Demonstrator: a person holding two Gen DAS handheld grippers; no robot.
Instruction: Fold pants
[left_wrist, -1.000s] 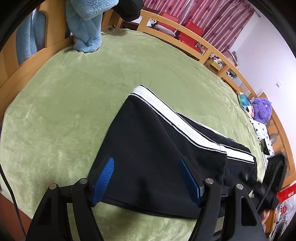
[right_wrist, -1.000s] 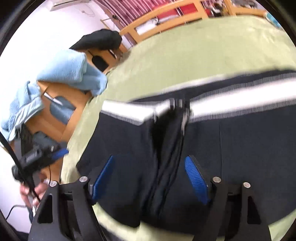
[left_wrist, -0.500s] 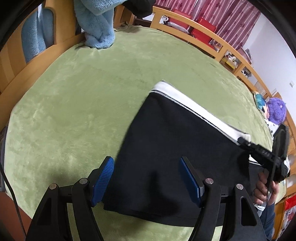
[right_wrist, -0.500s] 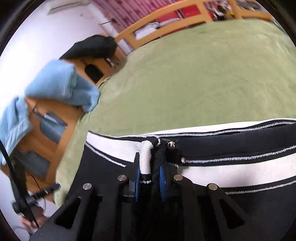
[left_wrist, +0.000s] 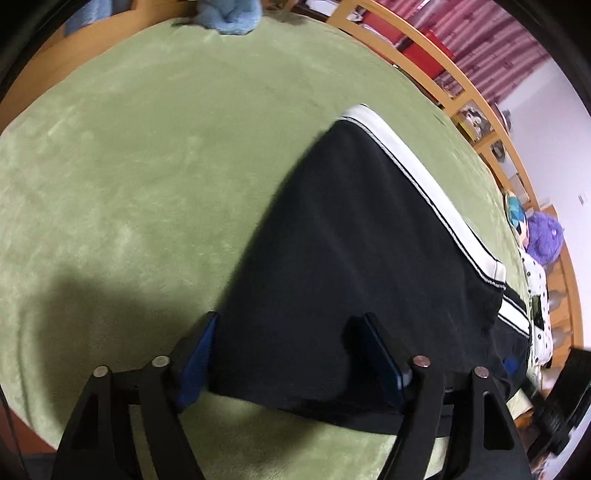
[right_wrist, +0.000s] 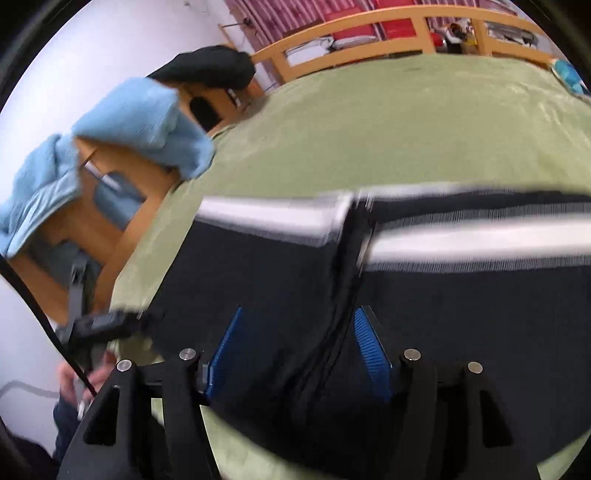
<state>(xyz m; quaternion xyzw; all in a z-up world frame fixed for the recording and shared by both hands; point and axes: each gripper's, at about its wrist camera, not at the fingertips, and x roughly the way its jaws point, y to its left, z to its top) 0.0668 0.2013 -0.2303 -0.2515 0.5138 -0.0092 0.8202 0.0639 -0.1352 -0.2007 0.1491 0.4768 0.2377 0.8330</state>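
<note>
Black pants (left_wrist: 354, 254) with a white side stripe lie folded on a green blanket (left_wrist: 140, 155). My left gripper (left_wrist: 288, 350) is open, its blue pads straddling the near edge of the folded fabric. In the right wrist view the pants (right_wrist: 424, 295) show a vertical fold seam and a blurred white stripe. My right gripper (right_wrist: 299, 347) is open just above the cloth, its pads on either side of the seam.
A wooden bed rail (left_wrist: 424, 62) runs along the far side. A light blue towel (right_wrist: 147, 122) and a dark garment (right_wrist: 210, 70) hang on the wooden headboard at left. A purple plush toy (left_wrist: 543, 240) lies at the right edge.
My right gripper was shut on the white-striped edge half a second ago; it has opened and let go. The left gripper moved closer over the folded pants.
</note>
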